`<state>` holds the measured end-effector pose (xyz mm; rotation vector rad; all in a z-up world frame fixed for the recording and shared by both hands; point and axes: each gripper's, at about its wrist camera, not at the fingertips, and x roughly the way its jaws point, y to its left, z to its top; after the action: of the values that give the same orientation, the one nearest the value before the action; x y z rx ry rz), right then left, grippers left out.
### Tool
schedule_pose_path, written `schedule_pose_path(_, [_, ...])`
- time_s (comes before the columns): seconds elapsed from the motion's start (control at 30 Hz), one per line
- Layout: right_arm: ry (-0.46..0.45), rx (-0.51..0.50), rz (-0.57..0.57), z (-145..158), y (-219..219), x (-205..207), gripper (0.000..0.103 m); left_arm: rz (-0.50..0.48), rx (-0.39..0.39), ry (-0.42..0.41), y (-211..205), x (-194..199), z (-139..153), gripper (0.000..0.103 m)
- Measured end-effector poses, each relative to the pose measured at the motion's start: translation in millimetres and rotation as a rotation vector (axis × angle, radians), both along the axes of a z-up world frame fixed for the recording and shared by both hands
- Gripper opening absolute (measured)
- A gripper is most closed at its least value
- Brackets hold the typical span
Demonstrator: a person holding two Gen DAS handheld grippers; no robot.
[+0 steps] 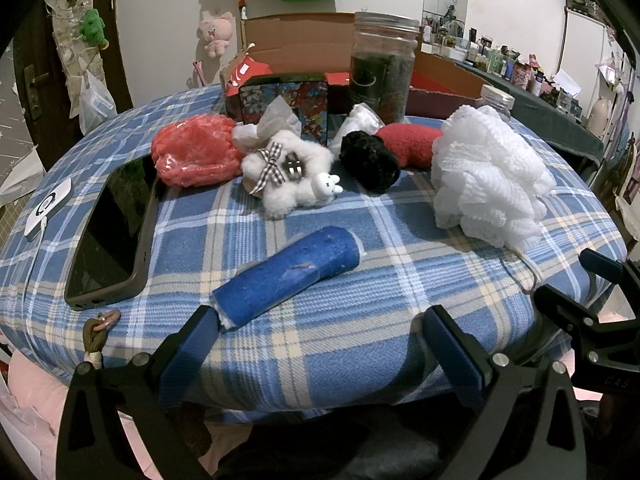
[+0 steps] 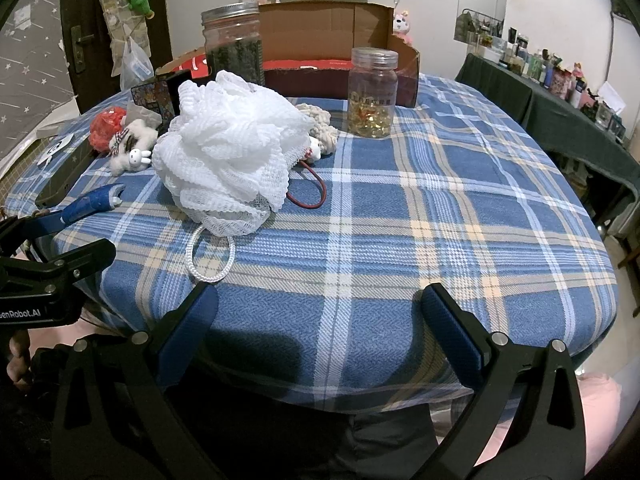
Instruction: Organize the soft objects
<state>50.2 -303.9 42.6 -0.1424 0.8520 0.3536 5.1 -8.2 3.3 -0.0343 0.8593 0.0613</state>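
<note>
The blue foam roll [image 1: 286, 274] lies near the front edge of the tabletop [image 2: 460, 208], one end touching the inner pad of the left gripper [image 1: 320, 340], whose jaws stand wide open and empty. I'd centre them over its middle before squeezing gently. The right gripper [image 2: 320, 320], also open, holds nothing near the white mesh pouf [image 2: 228, 152].

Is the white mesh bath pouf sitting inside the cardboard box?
No, the white mesh bath pouf lies on the plaid tablecloth, in front of the cardboard box.
</note>
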Motion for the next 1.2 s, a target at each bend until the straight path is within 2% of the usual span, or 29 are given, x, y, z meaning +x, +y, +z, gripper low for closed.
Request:
schedule_pose_path(0.87, [-0.003, 0.005, 0.018, 2, 1, -3, 0.103, 0.000, 0.002, 0.002, -4, 0, 0, 0.103])
schedule_pose_path(1.2, [-0.011, 0.048, 0.093, 11, 8, -7, 0.103, 0.006, 0.016, -0.014, -1, 1, 8, 0.103])
